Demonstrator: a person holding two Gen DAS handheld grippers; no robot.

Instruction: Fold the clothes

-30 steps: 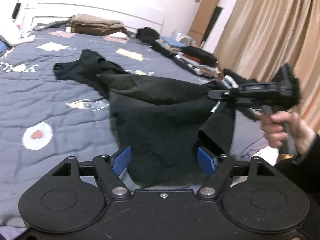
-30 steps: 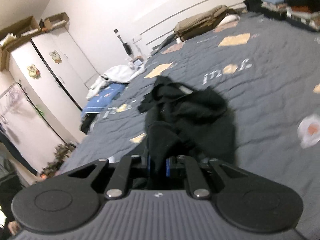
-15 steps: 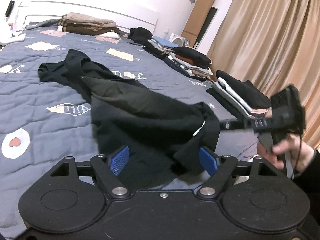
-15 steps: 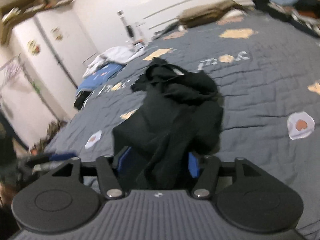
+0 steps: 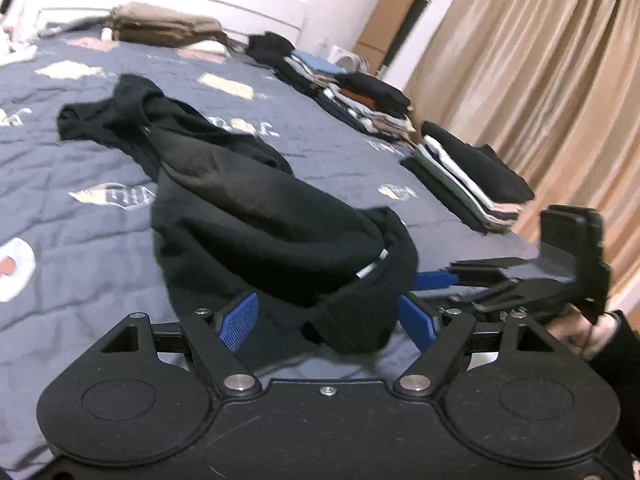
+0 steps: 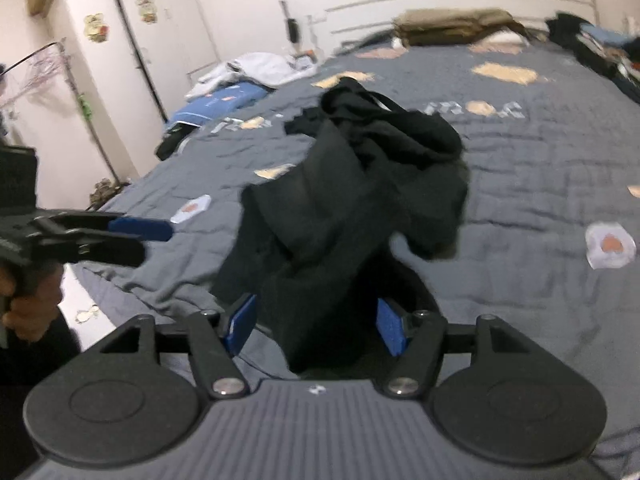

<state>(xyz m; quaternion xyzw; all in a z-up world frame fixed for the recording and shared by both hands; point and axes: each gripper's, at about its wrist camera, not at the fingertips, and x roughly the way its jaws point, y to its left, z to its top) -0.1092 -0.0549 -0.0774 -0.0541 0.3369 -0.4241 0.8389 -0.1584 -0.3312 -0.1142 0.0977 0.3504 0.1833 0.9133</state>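
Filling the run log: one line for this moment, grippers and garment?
left gripper: open | right gripper: jaws just opening, cloth between, not pinched | black garment: crumpled on bed | fold: not started

Black left tongs (image 5: 326,316) with blue ribbed pads, silver pivot screws, grey ridged right tongs (image 6: 316,322), dark sleeves

No readable brand, number or sign anywhere. Only pale printed lettering on the grey quilt (image 5: 312,136), seen upside down and blurred: a short word of large letters past the black garment (image 5: 248,216) in the left wrist view, not legible. Same lettering in the right wrist view, equally illegible. Smaller marks on pale patches (image 5: 114,196) beside the garment, too smeared to read. Stickers on the wardrobe (image 6: 116,40), pictures only, no text made out.
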